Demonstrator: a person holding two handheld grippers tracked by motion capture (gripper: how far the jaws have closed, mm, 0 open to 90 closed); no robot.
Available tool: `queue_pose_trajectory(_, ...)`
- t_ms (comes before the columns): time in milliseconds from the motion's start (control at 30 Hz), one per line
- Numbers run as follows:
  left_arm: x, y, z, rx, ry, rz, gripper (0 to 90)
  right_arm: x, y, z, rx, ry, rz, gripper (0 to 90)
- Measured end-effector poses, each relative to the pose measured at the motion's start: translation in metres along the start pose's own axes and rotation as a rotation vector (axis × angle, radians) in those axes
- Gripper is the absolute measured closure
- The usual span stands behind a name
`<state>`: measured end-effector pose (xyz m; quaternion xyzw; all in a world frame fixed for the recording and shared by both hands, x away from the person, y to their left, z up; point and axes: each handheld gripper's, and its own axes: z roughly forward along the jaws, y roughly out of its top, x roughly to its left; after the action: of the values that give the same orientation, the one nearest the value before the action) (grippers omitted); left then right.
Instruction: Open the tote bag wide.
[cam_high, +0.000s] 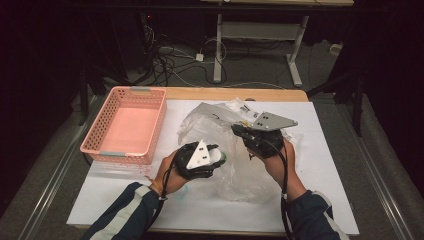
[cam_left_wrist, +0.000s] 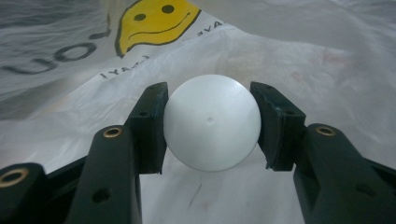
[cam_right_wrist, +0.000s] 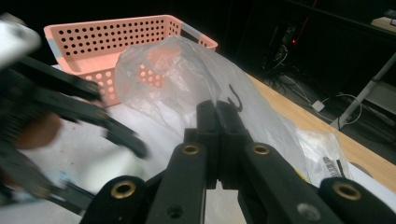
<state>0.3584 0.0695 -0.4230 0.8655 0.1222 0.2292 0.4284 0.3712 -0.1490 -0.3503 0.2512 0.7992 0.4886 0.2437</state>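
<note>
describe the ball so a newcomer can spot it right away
On the white table, right of the pink basket, lies a crumpled clear plastic bag. At its near left edge the left gripper clamps the ball: smooth, plain white, the one round thing.

Left gripper (cam_left_wrist: 211, 123) low over the table, jaws part-spread and clamped; right gripper (cam_right_wrist: 218, 116) raised, jaws pinched together; both forearms reaching forward

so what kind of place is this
Probably a lab or recording room, not a home: a worktable with a white top in a dark, black-curtained space, loose cables across the grey floor behind it, and an adjustable desk frame further back.
</note>
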Motion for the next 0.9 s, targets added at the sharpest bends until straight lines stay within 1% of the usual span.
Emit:
queue_pose_trajectory(33,0.000,0.000,0.009,-0.001,-0.001,-0.009,48.7,0.000,0.000,0.000,-0.001,0.003,-0.001,90.0)
queue_pose_trajectory(100,0.001,0.000,0.026,0.017,-0.013,-0.014,48.7,0.000,-0.001,0.000,0.003,0.001,-0.001,90.0)
queue_pose_trajectory(133,0.001,0.000,0.033,0.023,-0.004,-0.013,48.7,0.000,-0.001,-0.001,0.004,0.005,0.002,90.0)
queue_pose_trajectory(167,0.001,0.000,0.041,0.027,0.014,-0.002,48.7,-0.001,-0.001,-0.001,0.002,0.008,0.006,90.0)
queue_pose_trajectory(233,0.003,0.000,0.054,0.019,0.006,-0.026,48.6,-0.002,-0.002,-0.002,0.001,0.008,0.006,90.0)
queue_pose_trajectory(300,0.003,0.002,0.065,0.024,0.030,-0.035,48.5,-0.003,-0.002,-0.002,0.003,0.008,0.007,90.0)
queue_pose_trajectory(333,0.002,0.002,0.070,0.027,0.035,-0.039,48.5,-0.003,-0.002,-0.002,0.003,0.008,0.007,90.0)
queue_pose_trajectory(367,0.002,0.002,0.074,0.039,0.034,-0.036,48.4,-0.004,-0.002,-0.002,0.004,0.003,0.009,90.0)
queue_pose_trajectory(400,0.001,0.002,0.077,0.042,0.038,-0.042,48.3,-0.005,-0.002,-0.002,0.005,0.004,0.012,90.0)
queue_pose_trajectory(433,0.001,0.001,0.079,0.053,0.032,-0.031,48.0,-0.006,-0.003,-0.002,0.007,0.005,0.013,90.0)
queue_pose_trajectory(467,0.001,0.001,0.078,0.060,0.034,-0.025,47.1,-0.007,-0.003,-0.002,0.009,0.005,0.018,90.0)
queue_pose_trajectory(500,0.001,0.001,0.078,0.054,0.035,-0.031,39.8,-0.008,-0.005,-0.001,0.011,0.005,0.019,90.0)
queue_pose_trajectory(533,0.002,0.001,0.076,0.048,0.033,-0.036,39.8,-0.008,-0.005,-0.001,0.011,0.005,0.019,90.0)
queue_pose_trajectory(567,0.003,0.001,0.073,0.045,0.041,-0.035,37.1,-0.008,-0.005,0.000,0.015,0.005,0.017,90.0)
queue_pose_trajectory(633,0.003,0.002,0.068,0.031,0.044,-0.037,34.8,-0.008,-0.006,0.000,0.019,0.004,0.014,90.0)
queue_pose_trajectory(667,0.002,0.003,0.064,0.024,0.057,-0.026,32.4,-0.008,-0.006,0.000,0.018,0.004,0.014,90.0)
queue_pose_trajectory(733,-0.001,0.004,0.057,0.023,0.065,-0.005,31.4,-0.008,-0.005,-0.001,0.018,0.001,0.014,90.0)
queue_pose_trajectory(800,-0.006,0.004,0.044,0.010,0.075,0.028,29.6,-0.009,-0.005,-0.002,0.014,-0.004,0.015,90.0)
queue_pose_trajectory(900,-0.012,0.004,0.012,-0.021,0.091,0.065,28.6,-0.010,-0.006,-0.005,0.016,-0.010,0.019,90.0)
